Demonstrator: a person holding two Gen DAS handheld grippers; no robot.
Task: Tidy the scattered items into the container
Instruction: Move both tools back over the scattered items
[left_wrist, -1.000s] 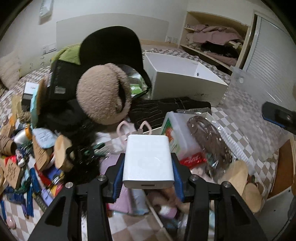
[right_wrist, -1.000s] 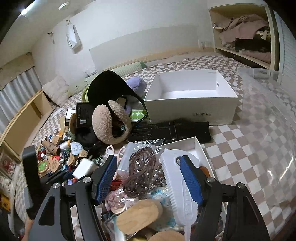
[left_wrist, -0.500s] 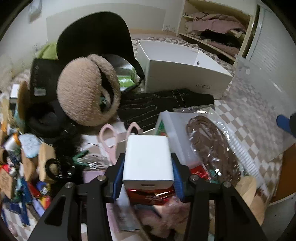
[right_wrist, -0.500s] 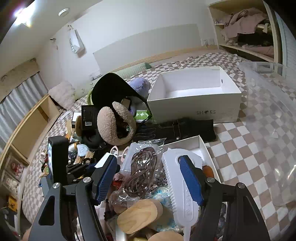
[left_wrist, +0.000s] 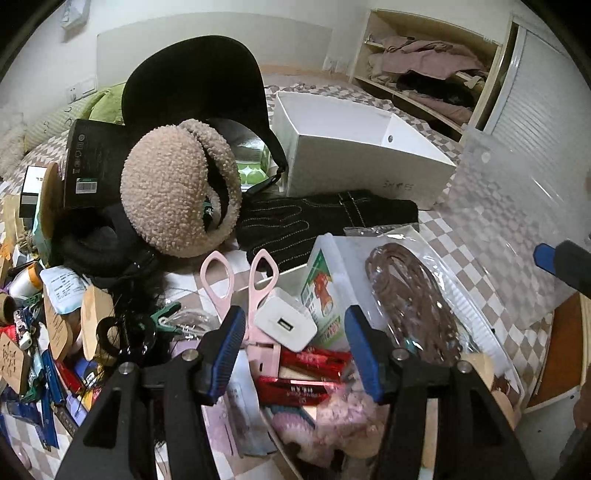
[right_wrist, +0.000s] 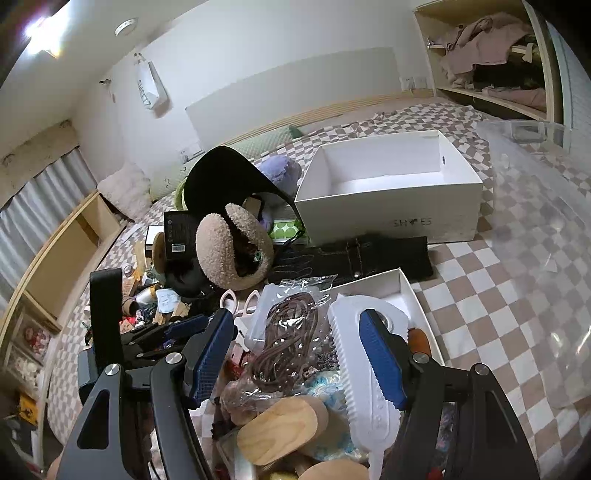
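Checkered bedding (right_wrist: 491, 295) under you is heaped with clutter. Your left gripper (left_wrist: 295, 347) is opening, its pads clear of the white charger (left_wrist: 286, 325), which lies tilted on the pile in the low white tray (right_wrist: 410, 291), USB port facing you, long axis running away toward the pink scissors (left_wrist: 240, 284). Your right gripper (right_wrist: 299, 354) hangs open, empty.

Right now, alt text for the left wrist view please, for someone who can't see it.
The left tongs are opening over a crammed container, and a white USB charger lies below them, free of the blue pads, on pink scissors and red packets. Behind sit fuzzy tan earmuffs, a black glove and an open white shoebox on a checkered bed.
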